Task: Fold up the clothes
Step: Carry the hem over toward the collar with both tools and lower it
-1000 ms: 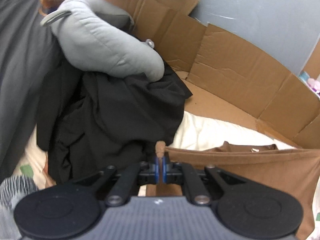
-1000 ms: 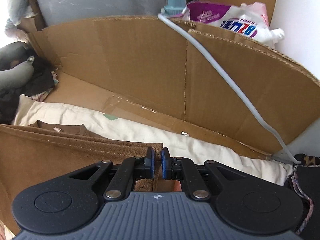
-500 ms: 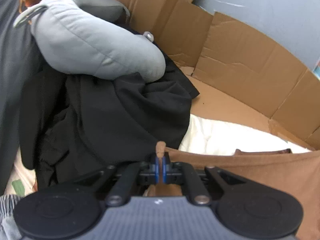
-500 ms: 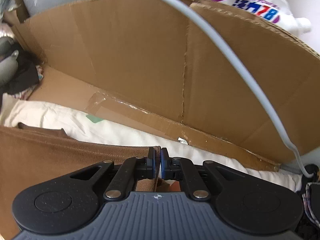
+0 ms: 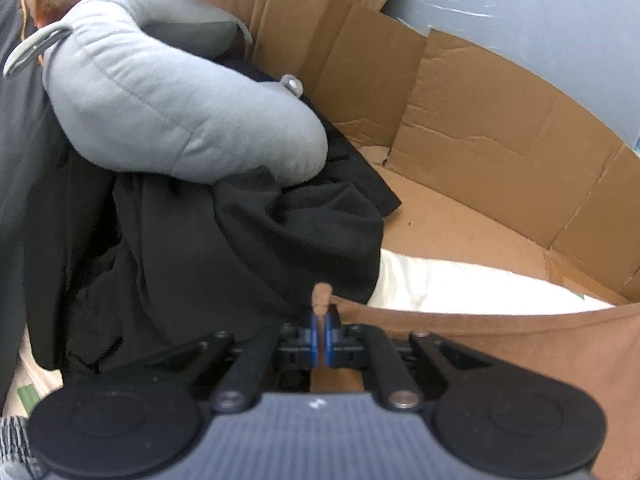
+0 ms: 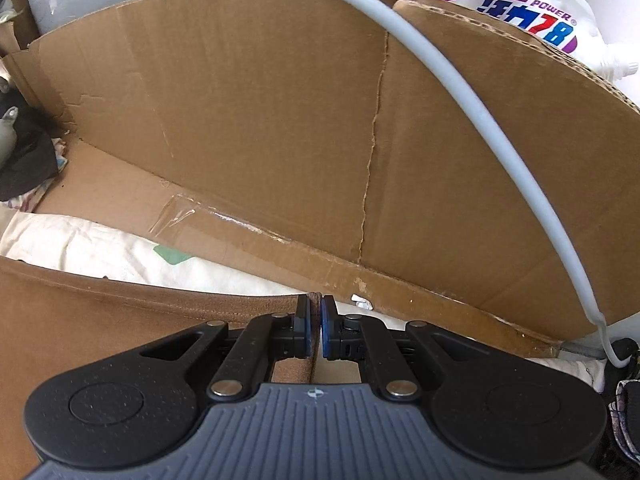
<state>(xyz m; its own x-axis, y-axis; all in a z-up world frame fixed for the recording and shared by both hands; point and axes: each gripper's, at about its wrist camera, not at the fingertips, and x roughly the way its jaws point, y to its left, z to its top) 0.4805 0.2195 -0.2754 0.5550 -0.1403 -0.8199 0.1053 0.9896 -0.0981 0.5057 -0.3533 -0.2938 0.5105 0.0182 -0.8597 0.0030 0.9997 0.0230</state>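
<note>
A brown garment (image 5: 500, 344) is stretched taut between my two grippers, its top edge running level above a white sheet (image 5: 460, 286). My left gripper (image 5: 320, 326) is shut on the garment's left corner, and a small tuft of cloth sticks up past the blue pads. In the right wrist view the same brown garment (image 6: 100, 320) spreads to the left, and my right gripper (image 6: 315, 320) is shut on its right corner with the blue pads close together.
A pile of black clothes (image 5: 208, 248) with a grey neck pillow (image 5: 160, 112) on top lies at the left. Cardboard walls (image 6: 280, 120) enclose the far side. A white cable (image 6: 480, 112) and a detergent pouch (image 6: 520, 8) are at the right.
Both grippers have carried the stretched brown garment forward, closer to the cardboard wall and the black pile. The collar part seen behind the edge earlier is now hidden.
</note>
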